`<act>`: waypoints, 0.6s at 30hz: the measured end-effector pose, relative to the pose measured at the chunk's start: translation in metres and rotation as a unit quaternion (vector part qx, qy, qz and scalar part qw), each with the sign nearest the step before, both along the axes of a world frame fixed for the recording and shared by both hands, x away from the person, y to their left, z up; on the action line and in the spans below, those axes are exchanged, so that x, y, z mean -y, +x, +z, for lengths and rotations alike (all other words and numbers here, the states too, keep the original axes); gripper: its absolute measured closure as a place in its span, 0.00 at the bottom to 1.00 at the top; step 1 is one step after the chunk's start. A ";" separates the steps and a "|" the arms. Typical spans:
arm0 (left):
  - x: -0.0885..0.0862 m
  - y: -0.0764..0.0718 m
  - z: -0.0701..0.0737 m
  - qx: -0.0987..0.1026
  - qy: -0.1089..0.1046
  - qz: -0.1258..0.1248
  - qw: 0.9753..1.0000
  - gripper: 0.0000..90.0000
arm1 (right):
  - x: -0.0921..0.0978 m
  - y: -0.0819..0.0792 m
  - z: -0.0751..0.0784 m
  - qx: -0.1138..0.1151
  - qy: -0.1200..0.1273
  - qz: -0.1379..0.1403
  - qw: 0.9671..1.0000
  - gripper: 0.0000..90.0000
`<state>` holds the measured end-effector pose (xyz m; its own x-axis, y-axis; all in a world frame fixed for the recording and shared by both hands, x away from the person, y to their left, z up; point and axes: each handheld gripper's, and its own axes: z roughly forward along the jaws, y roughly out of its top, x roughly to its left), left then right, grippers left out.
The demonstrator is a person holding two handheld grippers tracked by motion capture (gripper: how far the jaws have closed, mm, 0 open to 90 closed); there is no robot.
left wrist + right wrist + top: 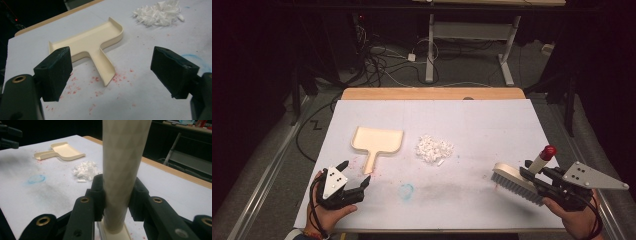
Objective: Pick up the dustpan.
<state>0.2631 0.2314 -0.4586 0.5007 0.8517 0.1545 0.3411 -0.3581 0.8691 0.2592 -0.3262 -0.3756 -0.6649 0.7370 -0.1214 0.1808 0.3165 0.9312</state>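
Dustpan (377, 141) lies just ahead of left gripper (357, 176), jaws apart; take its handle squarely. Scraps (434, 148) sit between grippers. Right gripper (532, 174), clamped on brush (515, 182), should sweep low toward pan.

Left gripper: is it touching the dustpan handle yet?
Apart. The left gripper view shows the left gripper open, with bare table between its jaws and the dustpan handle ahead.

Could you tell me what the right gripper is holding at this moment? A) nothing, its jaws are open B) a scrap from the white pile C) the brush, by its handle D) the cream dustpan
C: the right gripper is clamped on the handle of the brush, while the dustpan lies untouched on the table.
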 end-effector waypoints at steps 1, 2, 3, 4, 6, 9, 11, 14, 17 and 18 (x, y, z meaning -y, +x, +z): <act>0.000 0.000 0.000 -0.003 0.003 -0.001 1.000 0.19 | 0.000 0.001 0.000 0.001 0.000 0.000 1.000 0.79; 0.000 0.000 -0.001 -0.005 0.010 0.003 1.000 0.19 | -0.001 0.001 0.000 0.002 -0.002 0.001 1.000 0.79; 0.001 0.000 -0.002 -0.005 0.014 0.003 1.000 0.19 | -0.001 0.001 0.000 0.003 -0.003 0.002 1.000 0.79; 0.001 0.000 -0.002 -0.005 0.014 0.003 1.000 0.19 | -0.002 0.001 0.000 0.004 -0.001 0.001 1.000 0.79; 0.001 0.001 -0.005 -0.018 0.018 0.000 1.000 0.19 | -0.004 0.000 0.001 0.007 -0.004 0.004 1.000 0.79; 0.001 0.002 -0.006 -0.029 0.014 -0.002 0.999 0.19 | -0.008 0.000 0.002 0.009 -0.007 0.007 1.000 0.79; 0.004 0.006 -0.009 -0.054 0.016 0.000 0.998 0.19 | -0.009 0.000 0.002 0.008 -0.008 0.005 1.000 0.79; 0.007 0.012 -0.010 -0.077 0.002 -0.002 0.997 0.19 | -0.011 -0.001 0.002 0.008 -0.012 0.004 1.000 0.79; 0.014 0.025 -0.010 -0.102 -0.015 -0.003 0.995 0.19 | -0.011 -0.002 0.001 0.006 -0.012 0.004 1.000 0.79; 0.017 0.032 -0.010 -0.112 -0.011 -0.007 0.994 0.20 | -0.010 -0.002 0.002 0.007 -0.011 0.003 1.000 0.79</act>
